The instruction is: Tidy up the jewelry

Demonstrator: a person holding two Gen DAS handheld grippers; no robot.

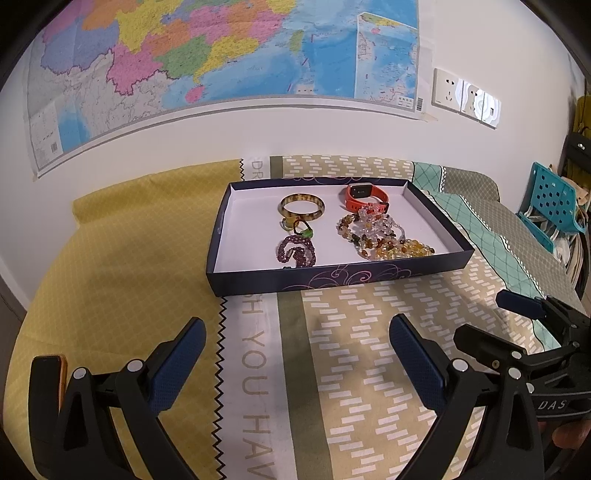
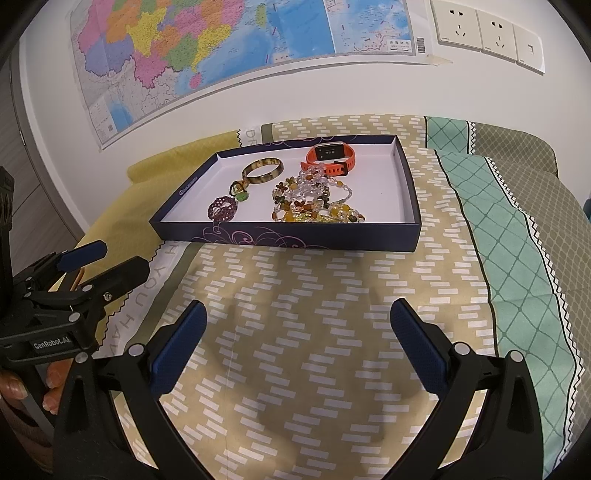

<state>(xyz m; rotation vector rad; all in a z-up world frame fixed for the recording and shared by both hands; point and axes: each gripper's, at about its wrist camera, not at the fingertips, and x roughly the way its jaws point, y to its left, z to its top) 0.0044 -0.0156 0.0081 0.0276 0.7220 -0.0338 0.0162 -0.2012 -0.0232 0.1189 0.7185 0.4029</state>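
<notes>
A dark blue shallow box (image 1: pixel 332 278) (image 2: pixel 295 240) with a white inside lies on the patterned cloth. In it lie an amber bangle (image 1: pixel 302 207) (image 2: pixel 263 170), an orange smartwatch (image 1: pixel 365 195) (image 2: pixel 330 157), a heap of beaded bracelets (image 1: pixel 380 232) (image 2: pixel 314 203), a purple bead bracelet (image 1: pixel 295 253) (image 2: pixel 222 209) and a small green pendant (image 1: pixel 297 227) (image 2: pixel 240 192). My left gripper (image 1: pixel 297 347) is open and empty, short of the box. My right gripper (image 2: pixel 297 332) is open and empty, also short of the box.
A map (image 1: pixel 221 55) and wall sockets (image 2: pixel 487 29) are on the wall behind. A teal plastic basket (image 1: pixel 554 199) stands at the far right. An orange-edged object (image 1: pixel 61 376) lies by my left finger. The right gripper (image 1: pixel 524 332) shows at the left view's right edge.
</notes>
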